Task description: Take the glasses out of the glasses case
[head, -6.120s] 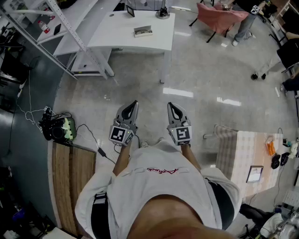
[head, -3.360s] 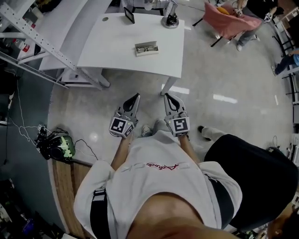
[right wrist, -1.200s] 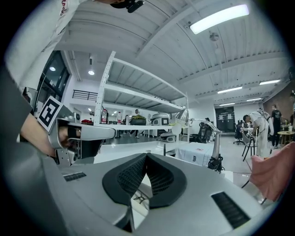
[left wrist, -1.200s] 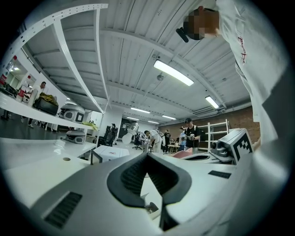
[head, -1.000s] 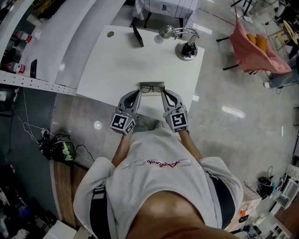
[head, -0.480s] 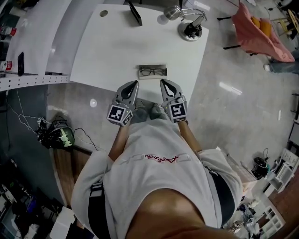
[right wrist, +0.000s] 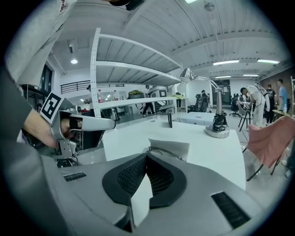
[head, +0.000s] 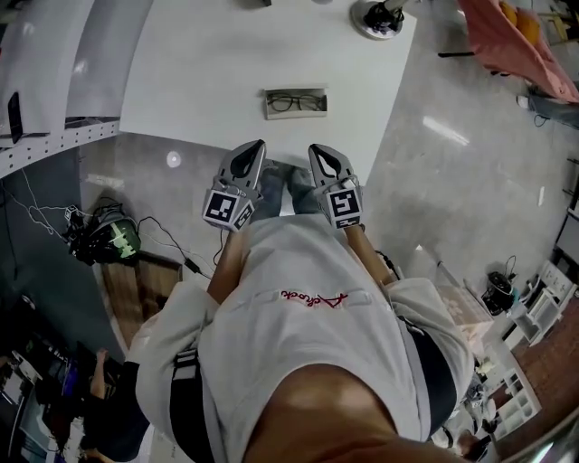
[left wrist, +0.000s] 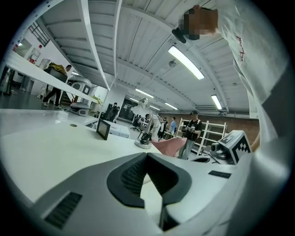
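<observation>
A white table (head: 208, 72) fills the top of the head view, and near its front edge lies the open glasses case (head: 296, 115), long side facing the person, with the dark-framed glasses (head: 296, 103) lying inside it, lenses side by side. The person stands just short of that edge, arms out from a white shirt (head: 298, 316), one gripper in each hand, both pointing toward the case from the near side. The left gripper (head: 251, 159) hangs over the grey floor (head: 452, 181) just in front of the table, a little left of the case. In its own view its two dark pads meet at the tip with nothing between them, so the claw is pressed together and empty. The right gripper (head: 323, 161) is level with it, a little right of the case and apart from it. Its own view shows its pads closed tip to tip in the same way, holding nothing, with the case just beyond them on the table and the wire of the glasses showing over the near wall. Neither gripper touches the case or the glasses. Farther back on the table stand the round base of a desk lamp (head: 381, 16) and, in the left gripper view, a small dark upright screen (left wrist: 102, 129). A pink chair (head: 511, 41) stands off to the right on the floor.
</observation>
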Motion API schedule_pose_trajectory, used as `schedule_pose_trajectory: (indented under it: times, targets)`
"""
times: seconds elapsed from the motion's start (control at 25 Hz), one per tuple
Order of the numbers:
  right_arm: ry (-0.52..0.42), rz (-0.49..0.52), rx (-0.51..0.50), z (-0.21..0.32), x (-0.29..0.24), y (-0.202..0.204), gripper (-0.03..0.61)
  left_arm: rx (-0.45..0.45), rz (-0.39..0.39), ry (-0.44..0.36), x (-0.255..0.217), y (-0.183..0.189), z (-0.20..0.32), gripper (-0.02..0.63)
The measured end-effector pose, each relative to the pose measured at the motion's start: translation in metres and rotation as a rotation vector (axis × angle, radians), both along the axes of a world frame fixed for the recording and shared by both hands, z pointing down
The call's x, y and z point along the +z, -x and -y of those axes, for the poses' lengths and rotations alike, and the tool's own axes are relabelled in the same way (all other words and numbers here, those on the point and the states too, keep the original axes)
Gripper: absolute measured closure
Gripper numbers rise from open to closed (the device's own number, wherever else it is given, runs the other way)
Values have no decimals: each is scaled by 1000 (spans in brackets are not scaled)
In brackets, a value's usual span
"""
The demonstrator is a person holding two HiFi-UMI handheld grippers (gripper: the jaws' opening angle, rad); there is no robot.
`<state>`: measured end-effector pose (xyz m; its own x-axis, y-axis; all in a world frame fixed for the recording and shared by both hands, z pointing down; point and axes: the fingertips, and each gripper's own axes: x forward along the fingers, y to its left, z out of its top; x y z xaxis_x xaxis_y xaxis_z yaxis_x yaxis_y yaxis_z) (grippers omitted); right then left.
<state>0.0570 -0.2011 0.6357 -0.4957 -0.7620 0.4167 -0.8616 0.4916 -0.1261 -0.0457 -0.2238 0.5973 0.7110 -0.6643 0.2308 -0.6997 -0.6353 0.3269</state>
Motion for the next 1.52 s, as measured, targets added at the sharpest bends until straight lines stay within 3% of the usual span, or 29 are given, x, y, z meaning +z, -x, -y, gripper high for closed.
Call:
schedule_pose_trajectory:
  times: [0.24, 0.68, 1.08, 1.16, 1.36, 1.52]
  targets:
    - [28, -8, -35, -2, 19, 9, 577, -16, -13, 3, 1, 2, -6, 615]
    - [-13, -50, -76, 84, 39, 24, 577, -53, -25, -2, -1, 11, -14, 615]
    - [26, -111, -137, 111, 60, 31, 577, -105, -20, -3, -3, 28, -15, 615]
    - [8, -186, -200, 111, 64, 35, 577, -112, -25, 0, -2, 31, -15, 615]
    - [-106, -517, -440, 103, 75, 41, 577, -118, -32, 3, -1, 34, -16, 615]
    - [-177, -700, -559, 98, 81, 39, 577, -112, -32, -1, -1, 34, -17, 615]
